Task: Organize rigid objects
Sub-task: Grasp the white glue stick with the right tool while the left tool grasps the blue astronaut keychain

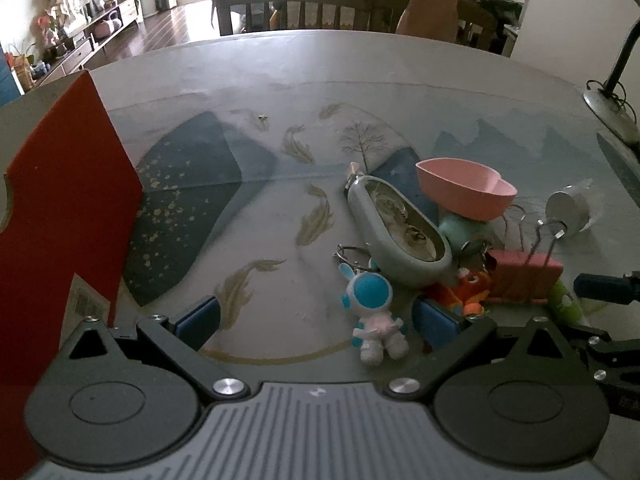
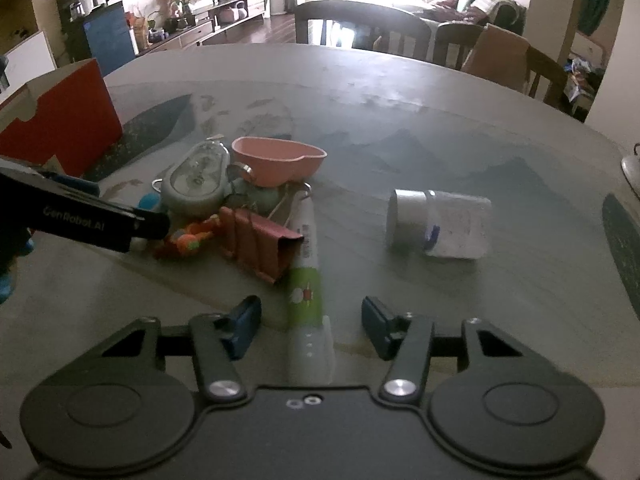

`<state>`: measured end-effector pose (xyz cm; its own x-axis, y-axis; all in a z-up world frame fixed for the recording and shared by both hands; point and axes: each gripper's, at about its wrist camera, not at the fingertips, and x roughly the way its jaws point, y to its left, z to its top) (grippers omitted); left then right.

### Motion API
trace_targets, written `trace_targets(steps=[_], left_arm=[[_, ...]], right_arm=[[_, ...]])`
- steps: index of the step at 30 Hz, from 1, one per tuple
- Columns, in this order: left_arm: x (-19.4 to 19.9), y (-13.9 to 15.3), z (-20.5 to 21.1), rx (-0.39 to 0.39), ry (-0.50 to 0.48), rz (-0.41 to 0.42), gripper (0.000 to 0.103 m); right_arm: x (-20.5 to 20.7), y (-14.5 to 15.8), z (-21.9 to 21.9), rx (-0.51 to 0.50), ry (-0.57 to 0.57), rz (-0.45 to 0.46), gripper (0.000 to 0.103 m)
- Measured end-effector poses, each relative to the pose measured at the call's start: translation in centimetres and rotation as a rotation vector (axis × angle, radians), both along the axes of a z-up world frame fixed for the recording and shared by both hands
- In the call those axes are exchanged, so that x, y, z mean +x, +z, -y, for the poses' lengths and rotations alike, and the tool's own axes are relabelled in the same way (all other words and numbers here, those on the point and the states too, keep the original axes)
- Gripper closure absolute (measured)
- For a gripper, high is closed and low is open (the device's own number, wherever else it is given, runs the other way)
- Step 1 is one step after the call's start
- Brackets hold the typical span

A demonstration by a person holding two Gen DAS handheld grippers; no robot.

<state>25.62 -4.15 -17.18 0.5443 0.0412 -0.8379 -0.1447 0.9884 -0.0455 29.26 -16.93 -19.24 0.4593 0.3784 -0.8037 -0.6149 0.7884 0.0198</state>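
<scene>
A pile of small things lies on the table: a pink bowl (image 1: 464, 192) (image 2: 280, 160), a grey-green oval case (image 1: 400, 228) (image 2: 196, 184), a pink binder clip (image 1: 524, 276) (image 2: 260, 244) and an orange toy (image 1: 464, 296) (image 2: 188, 240). My left gripper (image 1: 316, 322) is open, and a blue-and-white bunny figure (image 1: 374, 312) lies between its fingers, close to the right one, unpressed. My right gripper (image 2: 312, 327) is open astride a green-and-white tube (image 2: 306, 296), with a gap on each side. A silver-lidded jar (image 2: 436, 224) (image 1: 568, 212) lies on its side to the right.
A red cardboard box (image 1: 60, 220) (image 2: 68, 128) stands at the left, close to the left gripper. A lamp base (image 1: 608, 108) sits at the table's right edge. Wooden chairs (image 1: 292, 8) (image 2: 360, 24) line the far side. The printed table mat (image 1: 240, 208) stretches toward the far edge.
</scene>
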Motion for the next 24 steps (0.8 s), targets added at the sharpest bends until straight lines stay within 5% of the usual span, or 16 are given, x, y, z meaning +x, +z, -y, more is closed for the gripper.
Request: trace_targets(steps=[8, 13, 16, 24], left_arm=[[0.2, 0.2, 0.8, 0.025, -0.029, 0.014, 0.027], [0.2, 0.6, 1.7, 0.028, -0.065, 0.021, 0.055], [0.1, 0.8, 2.1, 0.022, -0.089, 0.024, 0.069], [-0.4, 1.0, 1.8, -0.026, -0.094, 0.024, 0.075]], right_arm=[[0.4, -0.1, -0.6, -0.001, 0.021, 0.031, 0.068], [0.4, 0.0, -0.6, 0.003, 0.007, 0.035, 0.085], [0.5, 0.1, -0.2, 0.015, -0.017, 0.014, 0.086], [-0.6, 0.6, 1.9, 0.079, -0.092, -0.087, 0.087]])
